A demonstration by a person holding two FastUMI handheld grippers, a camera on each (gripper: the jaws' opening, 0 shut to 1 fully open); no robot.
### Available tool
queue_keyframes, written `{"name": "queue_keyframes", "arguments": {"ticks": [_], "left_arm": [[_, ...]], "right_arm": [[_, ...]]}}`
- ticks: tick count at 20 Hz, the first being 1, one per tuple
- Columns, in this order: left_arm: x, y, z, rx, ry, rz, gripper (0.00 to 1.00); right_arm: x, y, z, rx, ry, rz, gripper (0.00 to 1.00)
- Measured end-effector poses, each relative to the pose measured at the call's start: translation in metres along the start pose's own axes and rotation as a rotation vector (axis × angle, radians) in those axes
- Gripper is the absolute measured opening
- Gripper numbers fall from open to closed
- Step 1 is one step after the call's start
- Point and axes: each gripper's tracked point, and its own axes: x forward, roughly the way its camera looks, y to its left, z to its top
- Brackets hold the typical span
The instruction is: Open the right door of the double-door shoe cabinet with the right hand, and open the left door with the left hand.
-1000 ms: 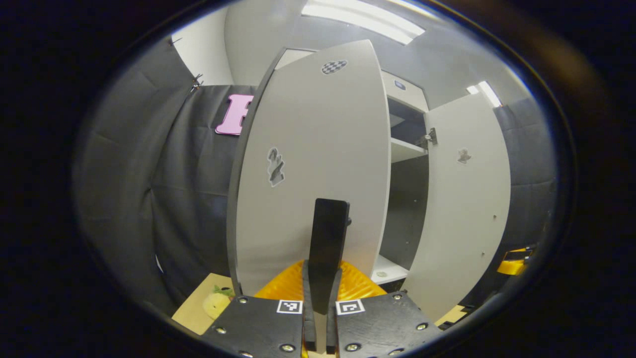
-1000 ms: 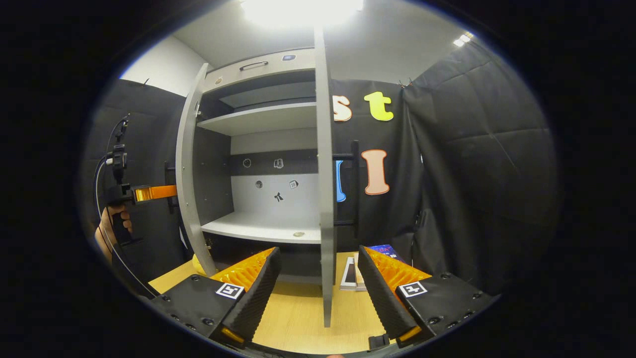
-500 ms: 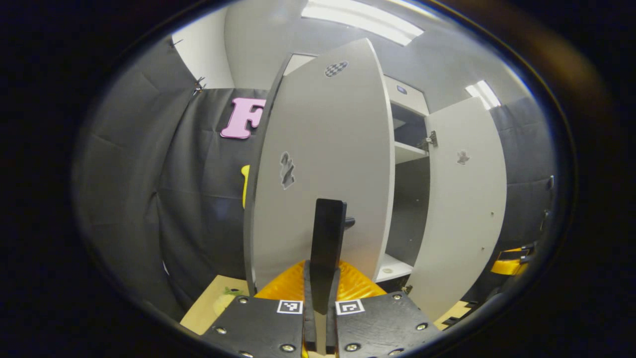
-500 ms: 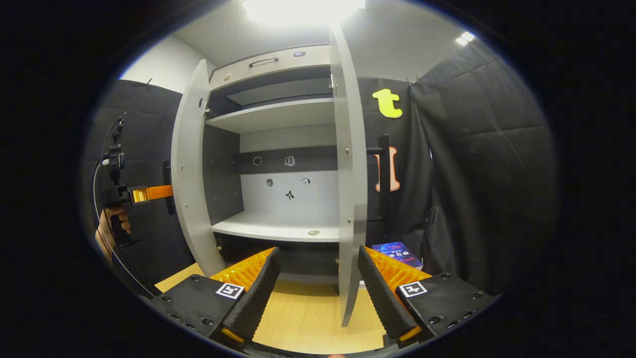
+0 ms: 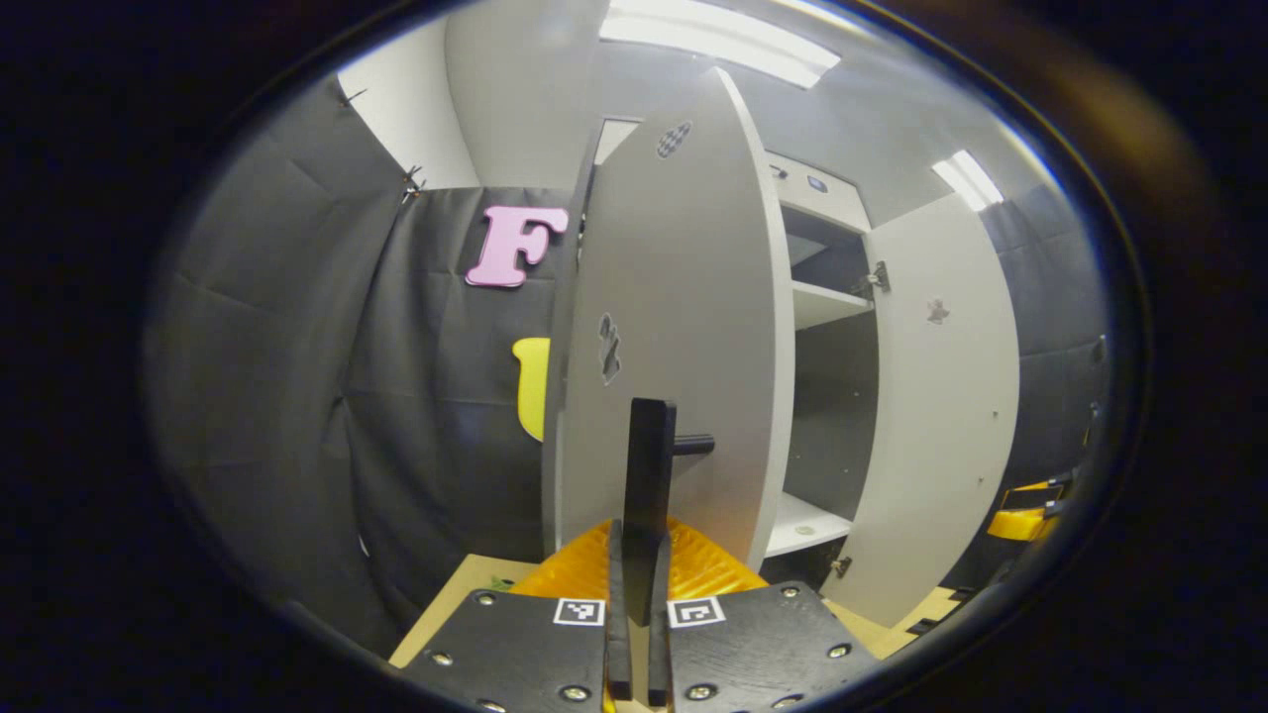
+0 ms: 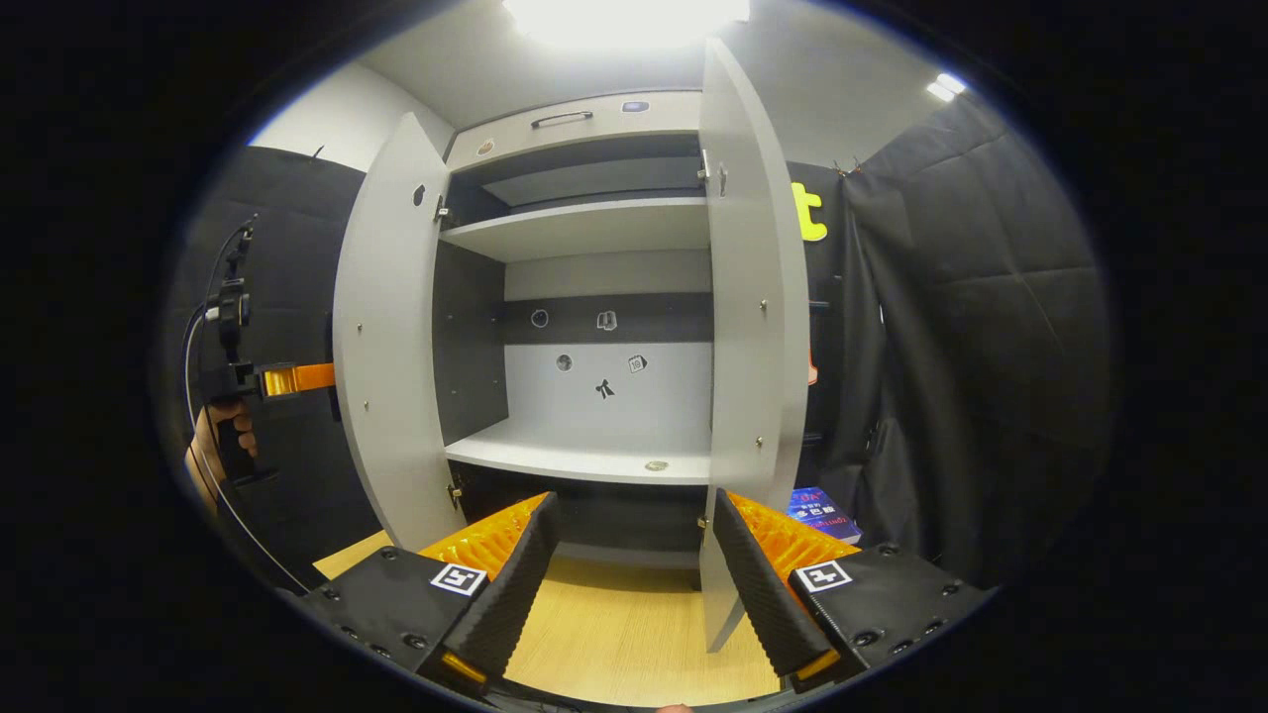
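Nearest, in the left gripper view, the left gripper point(image 5: 635, 555) has its fingers pinched tight on the dark bar handle point(image 5: 649, 475), likely to swing the left door point(image 5: 684, 327) outward on its hinges. In the right gripper view, the right gripper point(image 6: 634, 584) hangs spread wide over the counter point(image 6: 604, 644), holding nothing, beside the open right door point(image 6: 753, 337). Beyond, the shoe cabinet point(image 6: 584, 228) shows shelves with just a small round thing on the lower shelf point(image 6: 580, 458).

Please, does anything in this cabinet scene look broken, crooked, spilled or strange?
Nothing stands out. The left door and the right door both hang open and look whole. The shelves lie level, nothing is spilled. The left gripper has its jaws closed on the left door's handle; the right gripper is open.
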Motion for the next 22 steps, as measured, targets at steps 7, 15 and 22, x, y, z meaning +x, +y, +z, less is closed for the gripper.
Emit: {"name": "queue_keyframes", "arguments": {"ticks": [7, 15, 22], "left_arm": [[-0.006, 0.073, -0.001, 0.026, -0.017, 0.095, 0.02], [-0.008, 0.075, -0.002, 0.091, -0.007, 0.078, 0.00], [-0.080, 0.051, 0.003, 0.087, -0.011, 0.119, 0.02]], "right_arm": [[0.001, 0.030, -0.002, -0.017, 0.000, 0.022, 0.92], [-0.020, 0.049, -0.001, -0.018, -0.017, -0.021, 0.92], [-0.035, 0.033, 0.011, -0.032, -0.054, -0.004, 0.94]]}}
